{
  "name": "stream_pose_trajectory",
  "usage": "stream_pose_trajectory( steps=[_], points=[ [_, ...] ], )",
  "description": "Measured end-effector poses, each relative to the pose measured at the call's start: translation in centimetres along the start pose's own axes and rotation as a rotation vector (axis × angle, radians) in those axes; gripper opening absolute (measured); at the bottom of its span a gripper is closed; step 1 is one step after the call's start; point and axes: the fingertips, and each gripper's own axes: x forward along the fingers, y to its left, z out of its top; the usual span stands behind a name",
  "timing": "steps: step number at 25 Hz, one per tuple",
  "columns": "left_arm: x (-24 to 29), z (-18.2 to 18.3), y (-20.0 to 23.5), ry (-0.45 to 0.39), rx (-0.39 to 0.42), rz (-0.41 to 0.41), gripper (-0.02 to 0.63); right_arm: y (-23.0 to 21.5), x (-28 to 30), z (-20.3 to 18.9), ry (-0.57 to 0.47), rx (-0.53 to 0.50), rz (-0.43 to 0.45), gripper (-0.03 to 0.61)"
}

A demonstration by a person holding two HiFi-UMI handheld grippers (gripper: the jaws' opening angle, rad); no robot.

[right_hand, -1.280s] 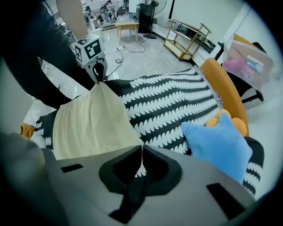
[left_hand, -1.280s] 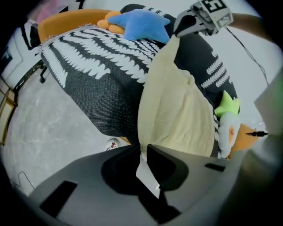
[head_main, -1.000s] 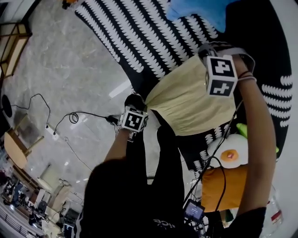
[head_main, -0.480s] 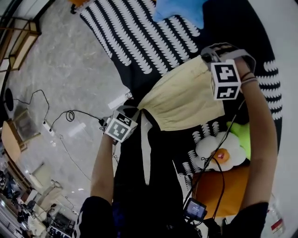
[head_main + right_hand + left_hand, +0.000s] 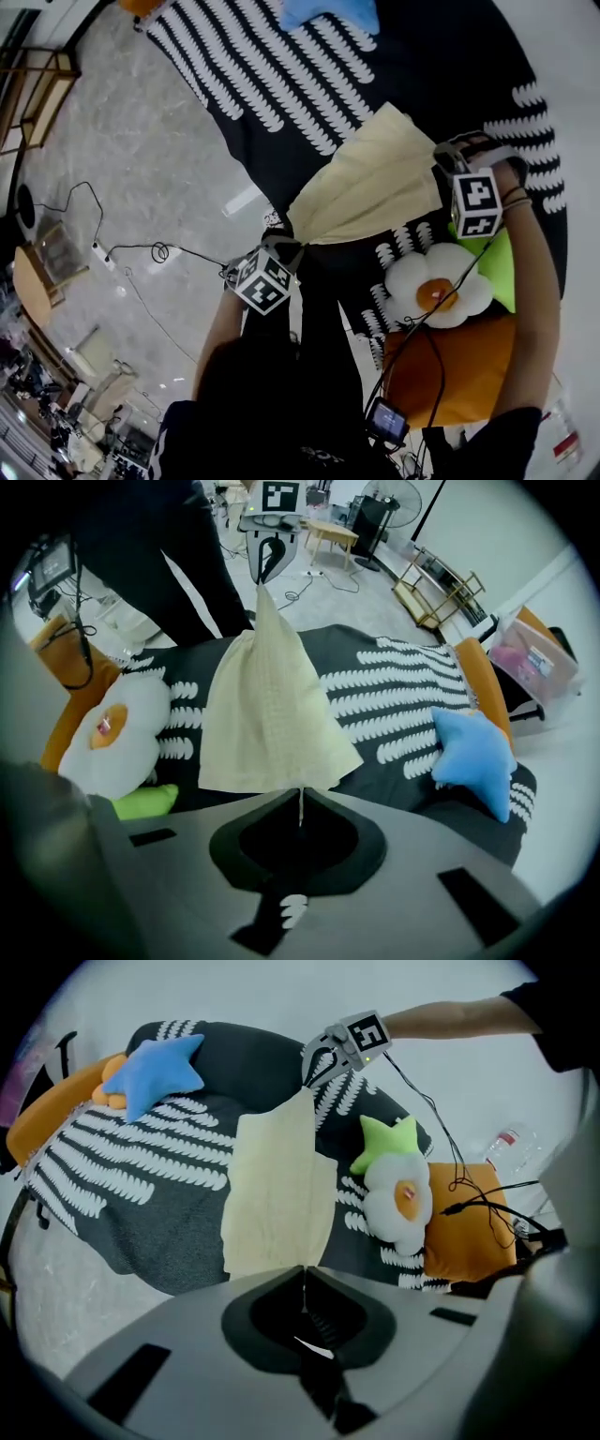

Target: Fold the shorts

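Shorts point(image 5: 366, 187) have been drawn taut into a narrower fan. In the head view, right gripper point(image 5: 441, 167) has been shifted toward 4 o'clock, left gripper point(image 5: 284, 242) toward 6 o'clock.

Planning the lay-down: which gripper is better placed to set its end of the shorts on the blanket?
Right, likely. The right gripper holds the shorts above the blanket; the left gripper holds them beyond its edge.

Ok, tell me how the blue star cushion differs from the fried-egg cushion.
The blue star cushion is one plain colour with pointed arms; the fried-egg cushion is white and round-lobed with an orange yolk. The star lies to one side of the shorts; the egg lies to the other, against a green cushion. Both are soft plush.
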Motion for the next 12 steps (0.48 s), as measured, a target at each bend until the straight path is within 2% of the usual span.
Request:
stream_pose_trajectory(
  steps=[7, 12],
  points=[
    [4.7, -0.2, -2.9, 0.097, 0.065, -0.042, 0.009, 8.9, 3.7, -2.4, 0.021, 0.030, 0.110, 0.020],
    [9.0, -1.7, -5.3, 0.201, 0.186, -0.052, 0.009, 14.6, 7.2, -3.2, 0.047, 0.052, 0.169, 0.020]
  ],
)
